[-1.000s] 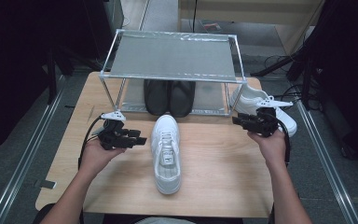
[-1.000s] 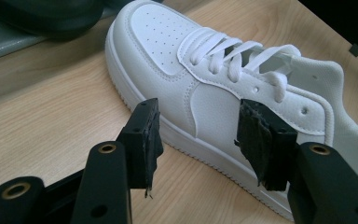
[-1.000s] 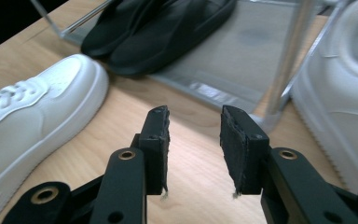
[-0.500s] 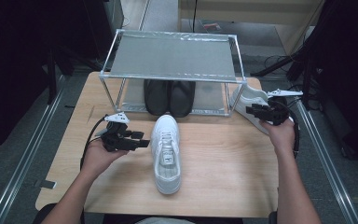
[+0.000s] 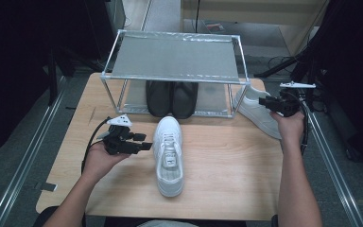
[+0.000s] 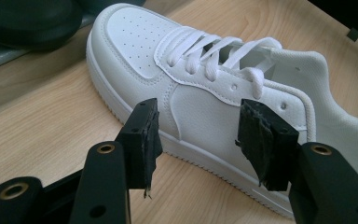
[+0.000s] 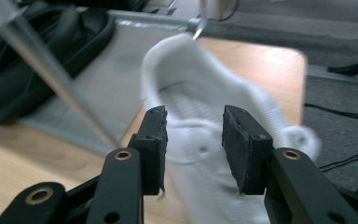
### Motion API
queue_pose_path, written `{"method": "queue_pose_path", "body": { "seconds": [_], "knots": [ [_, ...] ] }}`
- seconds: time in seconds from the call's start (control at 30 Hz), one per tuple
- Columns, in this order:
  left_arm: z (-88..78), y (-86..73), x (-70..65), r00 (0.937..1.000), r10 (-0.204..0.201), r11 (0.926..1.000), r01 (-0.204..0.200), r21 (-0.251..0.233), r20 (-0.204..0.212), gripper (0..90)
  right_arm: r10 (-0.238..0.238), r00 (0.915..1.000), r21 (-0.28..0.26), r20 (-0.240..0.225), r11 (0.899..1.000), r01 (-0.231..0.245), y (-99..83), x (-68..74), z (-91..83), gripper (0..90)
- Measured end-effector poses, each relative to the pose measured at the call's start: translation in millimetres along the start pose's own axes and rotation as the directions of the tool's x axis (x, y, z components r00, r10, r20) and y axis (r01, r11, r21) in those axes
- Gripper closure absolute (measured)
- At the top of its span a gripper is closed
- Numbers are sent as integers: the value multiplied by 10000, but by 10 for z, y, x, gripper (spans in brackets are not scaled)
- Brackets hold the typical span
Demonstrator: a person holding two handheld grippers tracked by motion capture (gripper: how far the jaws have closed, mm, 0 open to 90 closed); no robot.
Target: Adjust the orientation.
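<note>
A white sneaker lies in the middle of the wooden table, toe toward the rack. My left gripper sits just left of it, open and pointing at its side. In the left gripper view the gripper frames the sneaker's flank without touching it. A second white sneaker lies at the right, beside the rack's corner post. My right gripper hovers at its outer side, open. In the right gripper view the gripper has that sneaker blurred beyond its pads.
A metal rack with a mesh top stands at the back of the table. A pair of black shoes sits on its lower level. The rack's corner post is close to the right gripper. Cables lie on the floor at the right.
My right hand has moved right and farther back, from in front of the right sneaker to its outer side by the table edge. The left hand and centre sneaker have stayed put.
</note>
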State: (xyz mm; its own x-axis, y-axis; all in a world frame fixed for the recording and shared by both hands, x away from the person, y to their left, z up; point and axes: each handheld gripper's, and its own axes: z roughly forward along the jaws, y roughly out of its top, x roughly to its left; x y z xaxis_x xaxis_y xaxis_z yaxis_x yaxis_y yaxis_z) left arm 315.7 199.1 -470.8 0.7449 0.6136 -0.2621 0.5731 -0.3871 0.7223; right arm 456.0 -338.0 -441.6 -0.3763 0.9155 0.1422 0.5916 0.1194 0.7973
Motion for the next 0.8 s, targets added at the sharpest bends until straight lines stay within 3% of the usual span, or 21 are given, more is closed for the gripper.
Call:
{"method": "queue_pose_path", "body": {
  "seconds": [0.07, 0.23, 0.47, 0.57, 0.8],
  "knots": [
    [6, 1, -1, 10000, 16, 10000, -16, 30, -40, 483, 211, 9997, -90, -77, 9997, -211, 10, -38, 3, 609],
    [4, -1, -1, 10000, 32, 10000, -31, 46, -63, 483, 230, 9997, 502, 14, 9985, -230, -36, -71, 151, 553],
    [21, -1, -9, 10000, 38, 9999, -38, 108, -27, 482, 140, 9998, 590, -138, 9982, -131, -99, -82, 262, 472],
    [29, 0, -17, 10000, 63, 9999, -63, 130, -11, 482, -162, 9998, 712, -148, 9973, 172, -136, -75, 327, 423],
    [35, -1, -16, 10000, 64, 9998, -64, 164, -18, 481, 38, 9991, 325, -419, 9995, -25, -207, -107, 330, 489]
  ]
}}
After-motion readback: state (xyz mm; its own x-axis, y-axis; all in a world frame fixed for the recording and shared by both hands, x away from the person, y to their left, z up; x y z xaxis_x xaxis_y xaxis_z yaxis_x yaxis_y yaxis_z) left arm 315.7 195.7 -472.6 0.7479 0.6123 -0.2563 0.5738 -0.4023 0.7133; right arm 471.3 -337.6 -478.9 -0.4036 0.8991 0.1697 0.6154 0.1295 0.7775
